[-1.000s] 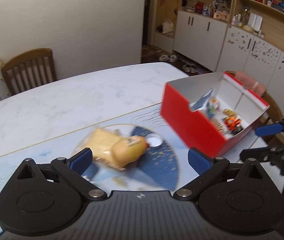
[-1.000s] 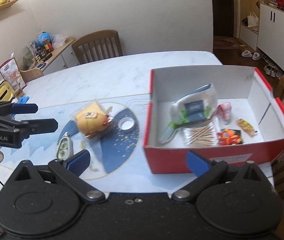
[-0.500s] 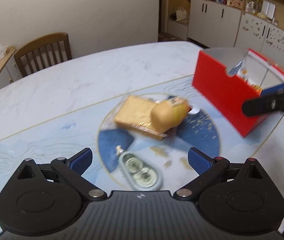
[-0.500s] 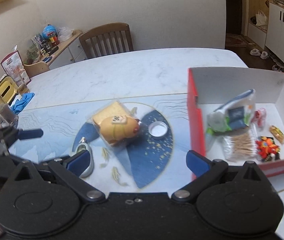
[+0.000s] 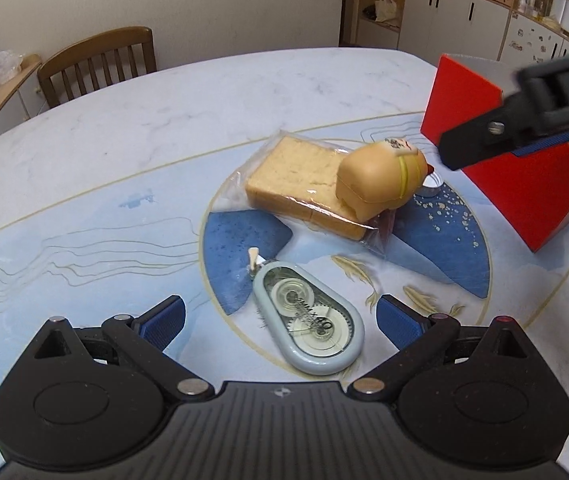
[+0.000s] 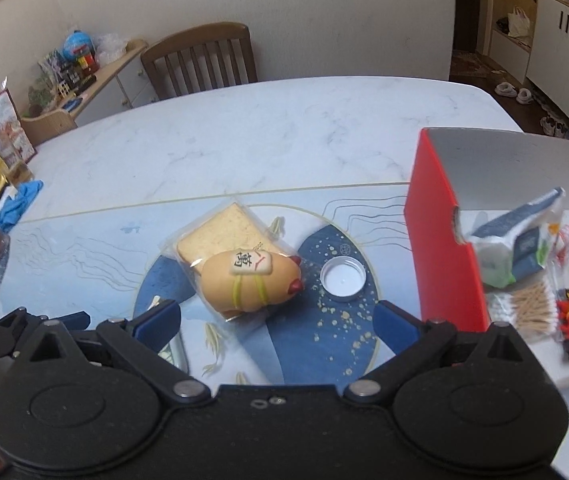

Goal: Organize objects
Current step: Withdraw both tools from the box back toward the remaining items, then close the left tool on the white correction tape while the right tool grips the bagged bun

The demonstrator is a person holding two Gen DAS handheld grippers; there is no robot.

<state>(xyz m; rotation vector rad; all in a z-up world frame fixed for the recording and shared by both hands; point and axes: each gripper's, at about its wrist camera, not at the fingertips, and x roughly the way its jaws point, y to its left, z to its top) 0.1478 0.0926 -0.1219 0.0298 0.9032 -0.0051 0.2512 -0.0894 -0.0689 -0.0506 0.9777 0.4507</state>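
Marble-patterned white stone forms the tabletop (image 6: 244, 136), overlaid by a pale blue mat (image 5: 84, 240) printed with a dark blue disc, gold flecks and fish. A wooden chair (image 6: 200, 60) is set against a plain cream wall, and white cupboards (image 5: 452, 12) are seen beyond a doorway.

Wrapped sliced bread (image 5: 296, 184) lies at the middle of the disc, with a tan plush toy (image 6: 250, 284) resting on its near end; a tile on the toy bears a Chinese character. A white cap (image 6: 342, 280) lies just beside the toy. A grey-blue correction tape dispenser (image 5: 308, 320), marked "5MM x 40", is framed between the spread fingers of the left tool (image 5: 280, 320), which is held wide and empty. In the right view that dispenser is almost wholly hidden behind the right tool (image 6: 278, 320), likewise wide and empty.

A red box (image 6: 440, 240) with a white interior stands at the right, cut off by the frame edge; a packet, cotton swabs and small toys are seen inside, their labels too blurred to read.
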